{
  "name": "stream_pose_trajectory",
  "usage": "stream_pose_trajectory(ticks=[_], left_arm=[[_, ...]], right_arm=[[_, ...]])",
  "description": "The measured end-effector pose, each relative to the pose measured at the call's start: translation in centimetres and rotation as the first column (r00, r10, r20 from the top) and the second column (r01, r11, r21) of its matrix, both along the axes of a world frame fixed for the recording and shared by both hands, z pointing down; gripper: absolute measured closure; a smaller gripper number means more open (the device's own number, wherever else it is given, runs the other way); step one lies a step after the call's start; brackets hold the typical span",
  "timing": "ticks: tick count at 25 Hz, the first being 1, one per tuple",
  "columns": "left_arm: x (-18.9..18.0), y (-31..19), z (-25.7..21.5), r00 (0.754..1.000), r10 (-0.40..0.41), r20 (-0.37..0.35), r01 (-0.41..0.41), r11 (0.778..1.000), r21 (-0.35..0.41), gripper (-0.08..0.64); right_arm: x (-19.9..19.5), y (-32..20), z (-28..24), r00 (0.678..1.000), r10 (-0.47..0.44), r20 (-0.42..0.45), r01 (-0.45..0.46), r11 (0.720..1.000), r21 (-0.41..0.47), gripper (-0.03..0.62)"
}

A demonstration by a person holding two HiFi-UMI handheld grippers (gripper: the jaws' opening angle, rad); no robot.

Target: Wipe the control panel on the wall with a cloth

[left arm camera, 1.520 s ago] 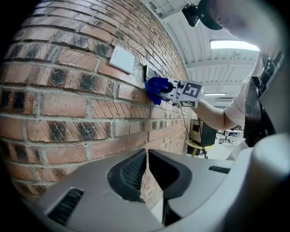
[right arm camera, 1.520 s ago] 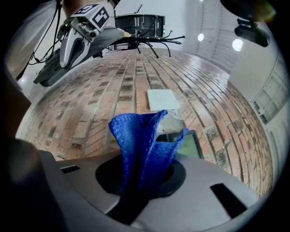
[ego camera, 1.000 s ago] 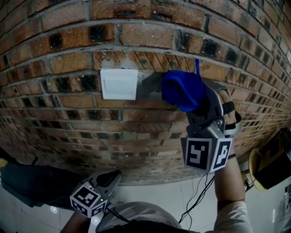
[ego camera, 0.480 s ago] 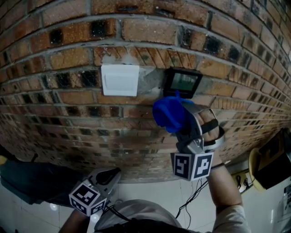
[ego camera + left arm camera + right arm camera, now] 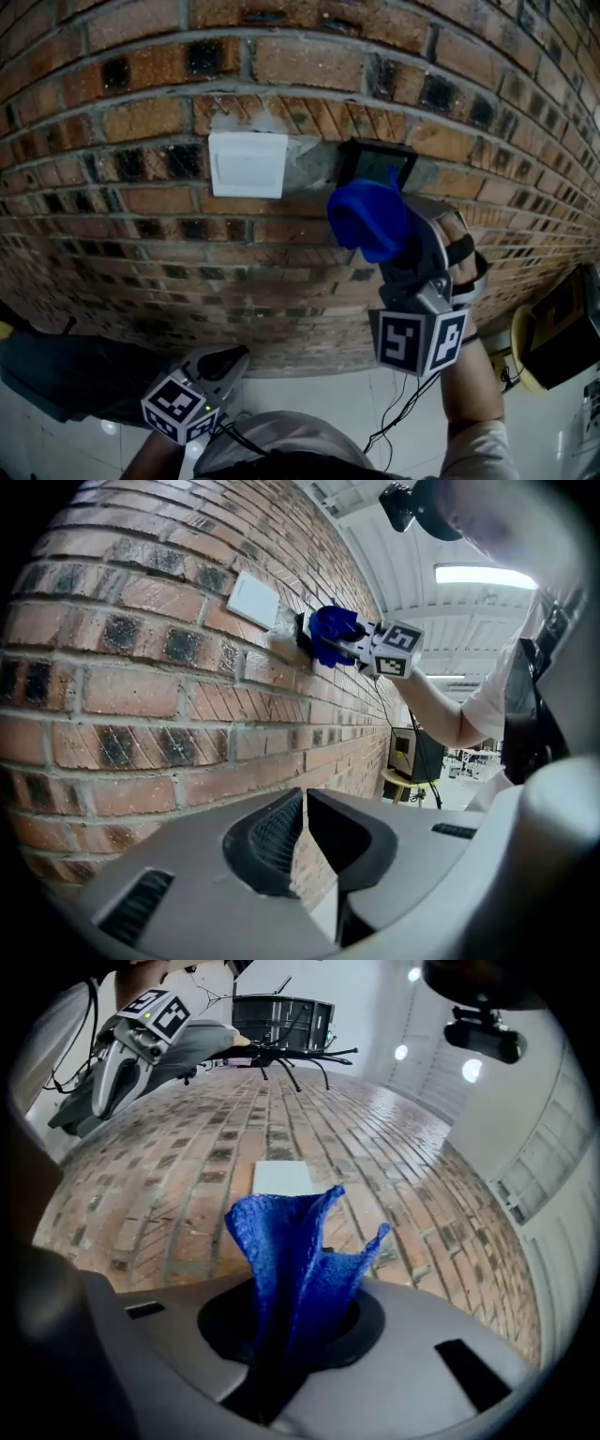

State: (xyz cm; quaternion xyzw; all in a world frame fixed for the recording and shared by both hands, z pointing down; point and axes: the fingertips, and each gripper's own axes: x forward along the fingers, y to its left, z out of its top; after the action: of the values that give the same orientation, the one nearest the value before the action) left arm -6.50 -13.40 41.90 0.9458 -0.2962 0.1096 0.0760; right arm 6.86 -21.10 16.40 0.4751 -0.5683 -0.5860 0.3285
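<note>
Bunched blue cloth [image 5: 367, 217] overlaps the black control panel [image 5: 364, 157].

Nothing readable is showing anywhere. The marker cube [image 5: 419, 342] on the right claw [image 5: 291, 1330] and its twin cube [image 5: 178, 408] on the left claw [image 5: 305, 827] are carrying only black-and-white square patterns. The control panel [image 5: 361, 159] is displaying no legible characters, and the white wall plate [image 5: 247, 165] is looking blank.

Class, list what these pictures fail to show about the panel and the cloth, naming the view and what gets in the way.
- Head view: the blue cloth covers the lower part of the control panel, and the panel's screen is too small to read.
- Right gripper view: the cloth hides the panel almost entirely. Only the white switch plate shows beyond it.
- Left gripper view: the cloth and panel are too small to tell whether they touch.
</note>
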Motion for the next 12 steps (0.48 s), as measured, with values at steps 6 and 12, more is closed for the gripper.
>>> stream_pose_trajectory(ticks=[6,12], left_arm=[[0.0,0.0,0.0,1.0,0.004,-0.008,-0.004,1.0,0.002,0.555],[-0.6,-0.2,0.0,1.0,-0.015,-0.016,0.015,1.0,-0.006,0.555]], right_arm=[[1.1,-1.1,-4.3,0.998,0.018,0.052,-0.02,0.999,0.044,0.505],[0.7,-1.2,-2.3,0.999,0.042,0.016,-0.042,0.998,0.041,0.505]])
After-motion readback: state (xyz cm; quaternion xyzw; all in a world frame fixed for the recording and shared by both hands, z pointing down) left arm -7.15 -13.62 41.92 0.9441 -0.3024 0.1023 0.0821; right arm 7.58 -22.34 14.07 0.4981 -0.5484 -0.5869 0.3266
